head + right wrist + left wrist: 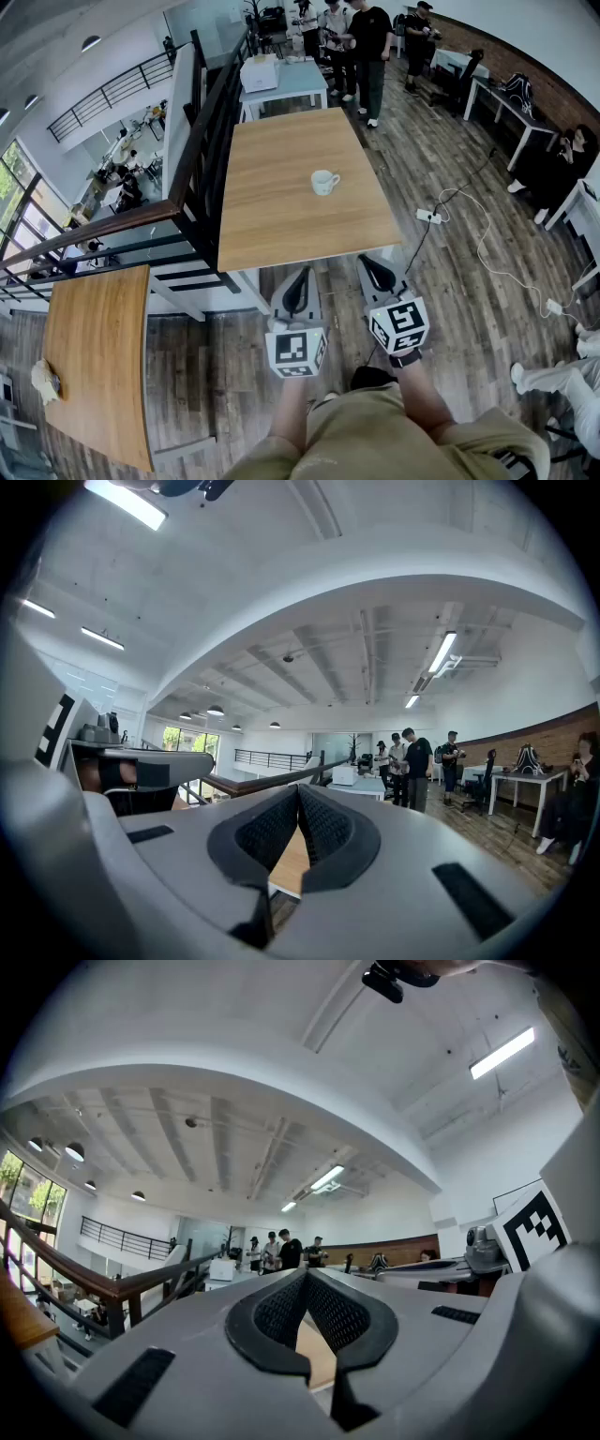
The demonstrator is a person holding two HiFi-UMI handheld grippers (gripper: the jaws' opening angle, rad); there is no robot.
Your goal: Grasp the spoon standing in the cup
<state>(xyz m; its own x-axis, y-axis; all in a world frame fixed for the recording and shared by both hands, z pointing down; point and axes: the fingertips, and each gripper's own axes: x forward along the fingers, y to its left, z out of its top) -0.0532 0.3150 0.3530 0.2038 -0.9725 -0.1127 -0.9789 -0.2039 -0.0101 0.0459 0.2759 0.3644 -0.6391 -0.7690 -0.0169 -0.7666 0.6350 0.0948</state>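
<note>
A white cup (324, 182) stands near the middle of a long wooden table (281, 211). The cup is too small in the head view to make out a spoon in it. Both grippers hang side by side in front of the table's near edge, well short of the cup. My left gripper (302, 274) is shut with nothing in it, and its pads meet at the tip in the left gripper view (306, 1275). My right gripper (368, 261) is likewise shut and empty, its jaws touching in the right gripper view (299, 789). Neither gripper view shows the cup.
A dark railing (202, 159) runs along the table's left side. A second wooden table (98, 356) sits at the lower left. A white table (286, 82) and several people (366, 42) are beyond. Cables and a power strip (428, 216) lie on the floor to the right.
</note>
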